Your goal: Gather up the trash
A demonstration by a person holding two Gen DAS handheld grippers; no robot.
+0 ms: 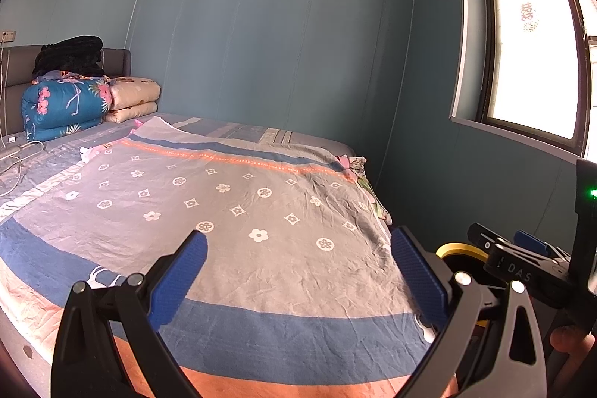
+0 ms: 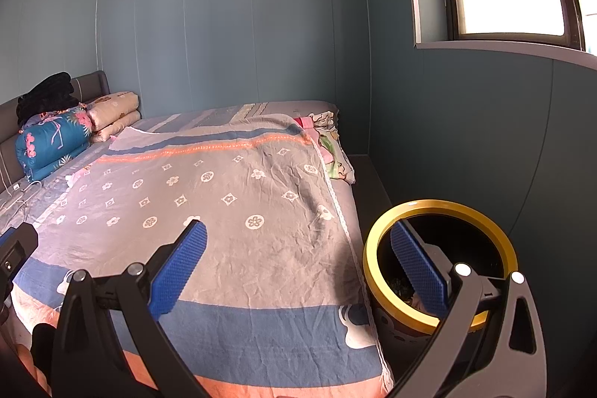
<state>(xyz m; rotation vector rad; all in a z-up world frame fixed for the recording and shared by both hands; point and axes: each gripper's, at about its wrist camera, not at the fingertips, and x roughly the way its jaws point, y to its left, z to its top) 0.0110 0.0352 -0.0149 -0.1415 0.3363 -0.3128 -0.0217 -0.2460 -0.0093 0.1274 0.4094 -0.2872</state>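
A round bin with a yellow rim (image 2: 440, 207) stands on the floor at the bed's right side; some litter lies inside it. A bit of its rim shows in the left wrist view (image 1: 453, 248), behind the right gripper's body. My left gripper (image 1: 298, 241) is open and empty above the foot of the bed. My right gripper (image 2: 298, 237) is open and empty, its right finger over the bin's opening. A small pale scrap (image 1: 87, 153) lies on the bed near the pillows; it also shows in the right wrist view (image 2: 72, 178).
The bed (image 1: 238, 196) carries a grey, blue and orange flowered cover. Folded quilts (image 1: 67, 103) and a black bundle (image 1: 71, 56) sit at the headboard. White cables (image 1: 18, 155) lie at the left. Crumpled cloth (image 2: 332, 148) lies at the bed's far right edge. A window (image 1: 533, 62) is at right.
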